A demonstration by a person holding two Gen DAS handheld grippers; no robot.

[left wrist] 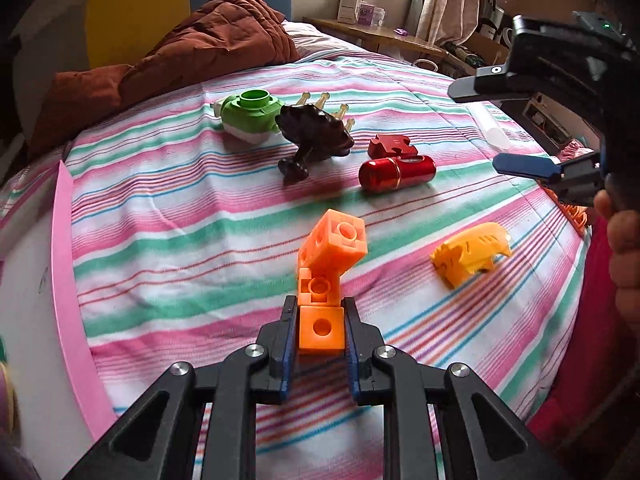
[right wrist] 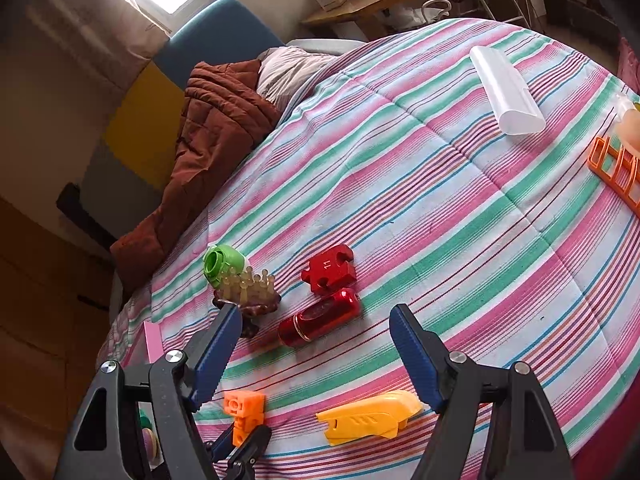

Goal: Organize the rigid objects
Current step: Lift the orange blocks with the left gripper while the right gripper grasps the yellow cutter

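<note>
**Blocks in hand, most still loose**

I am pinching the orange blocks [left wrist: 322, 304] in my left gripper [left wrist: 320, 330], just above the bed [left wrist: 180, 208]. Ahead, the green cap [left wrist: 250, 114], dark massager [left wrist: 314, 134], red puzzle piece [left wrist: 394, 145] and red cylinder [left wrist: 396, 173] are lying unsorted, as is the yellow shell [left wrist: 472, 254]. My right gripper [right wrist: 316, 354] is hanging spread and empty. I am judging the sorting barely begun.

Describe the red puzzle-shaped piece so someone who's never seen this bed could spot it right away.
On the striped bedspread, look right of the green cap and the dark brown massager. The red puzzle piece lies beside the shiny red cylinder. Unlike the cylinder, it is flat, matte, notched, and marked 11.
</note>
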